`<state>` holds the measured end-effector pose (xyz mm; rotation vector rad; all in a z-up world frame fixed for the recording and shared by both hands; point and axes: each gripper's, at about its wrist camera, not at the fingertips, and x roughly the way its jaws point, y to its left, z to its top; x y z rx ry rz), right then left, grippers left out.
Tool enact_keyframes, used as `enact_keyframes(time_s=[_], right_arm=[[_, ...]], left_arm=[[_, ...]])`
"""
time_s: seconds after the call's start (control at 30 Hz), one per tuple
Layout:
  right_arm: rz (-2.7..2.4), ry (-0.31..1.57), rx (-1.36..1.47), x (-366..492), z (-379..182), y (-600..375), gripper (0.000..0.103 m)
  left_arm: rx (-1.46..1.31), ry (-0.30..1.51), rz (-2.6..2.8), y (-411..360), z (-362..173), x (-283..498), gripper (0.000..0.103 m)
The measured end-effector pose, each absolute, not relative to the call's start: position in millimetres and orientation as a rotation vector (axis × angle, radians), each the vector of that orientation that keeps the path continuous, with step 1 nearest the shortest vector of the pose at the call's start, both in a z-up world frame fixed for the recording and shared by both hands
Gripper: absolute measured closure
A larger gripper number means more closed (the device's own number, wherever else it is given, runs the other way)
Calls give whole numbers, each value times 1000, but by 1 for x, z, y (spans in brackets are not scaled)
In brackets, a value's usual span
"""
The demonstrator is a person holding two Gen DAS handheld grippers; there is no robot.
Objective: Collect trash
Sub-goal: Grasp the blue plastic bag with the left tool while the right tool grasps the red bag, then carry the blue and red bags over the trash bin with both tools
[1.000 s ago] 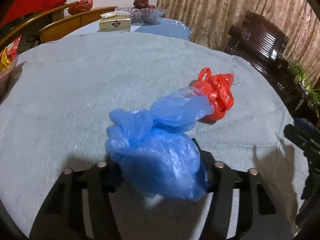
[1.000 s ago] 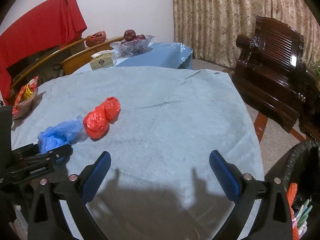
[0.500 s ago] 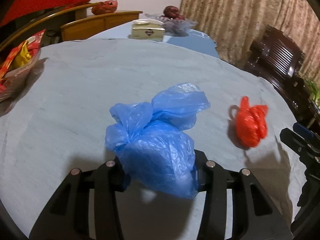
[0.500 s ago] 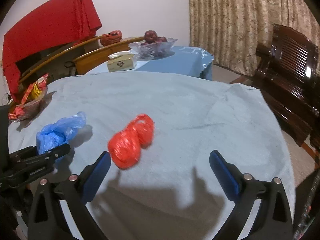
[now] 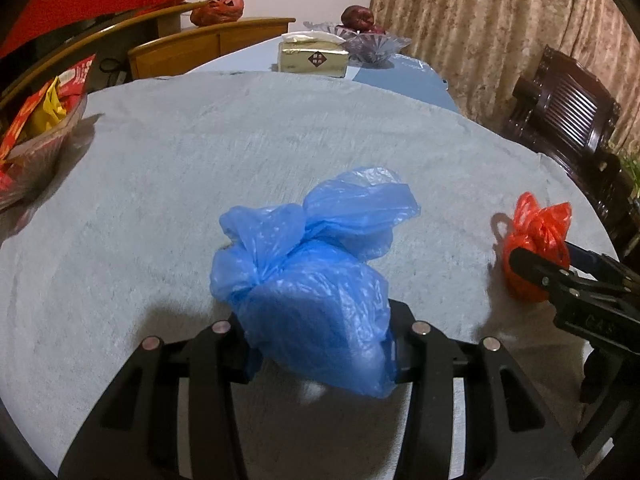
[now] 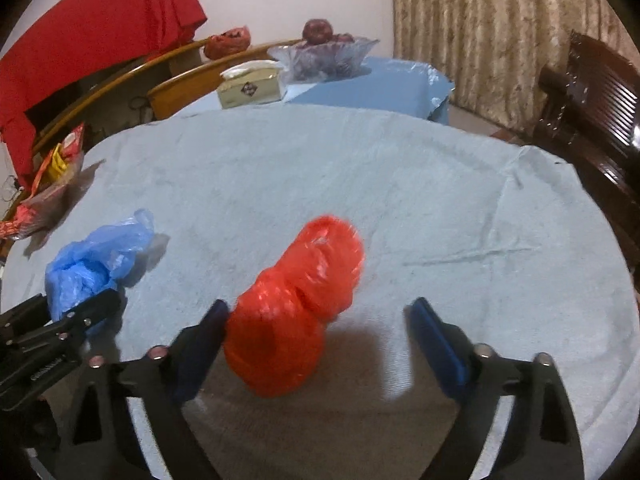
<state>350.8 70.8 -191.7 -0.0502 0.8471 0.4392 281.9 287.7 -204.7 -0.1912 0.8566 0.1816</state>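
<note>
Our left gripper [image 5: 320, 344] clamps the blue bag [image 5: 316, 284] near the table's [image 5: 240, 152] near edge. Our right gripper [image 6: 320, 328] is closing around the red bag [image 6: 296, 320], right pad not touching; it sits right of the blue one.

— Where am I working?
— A home dining room, I'd say: cloth-covered round table [image 6: 400, 168], fruit bowl [image 6: 324, 56] at twelve o'clock, carved wooden chair [image 6: 592, 92] at two, curtains [image 6: 480, 20] behind.
</note>
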Motion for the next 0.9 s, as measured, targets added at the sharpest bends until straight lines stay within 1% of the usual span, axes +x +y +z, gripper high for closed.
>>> enact_keyframes(time_s=[0.03,0.1,0.17,0.2,0.43,0.9], right_arm=[[454,850,-49,350,-192,71,30],[476,850,-50,348,-192,72,49],[501,855,-50,345,-191,72,61],[510,854,-52,343,-190,72,62],[535,833,-24,321,-172,54,64],[512,767,-1,258,-119,-9,64]], left_arm=[[-191,857,182,288,-205,282,60],[-187,857,180,287,-204,283,60],[-186,857,179,286,-204,281,60],[-188,858,179,285,-204,279,60],[-194,841,163,272,-192,265,60],[-169,772,53,204,-146,224,59]])
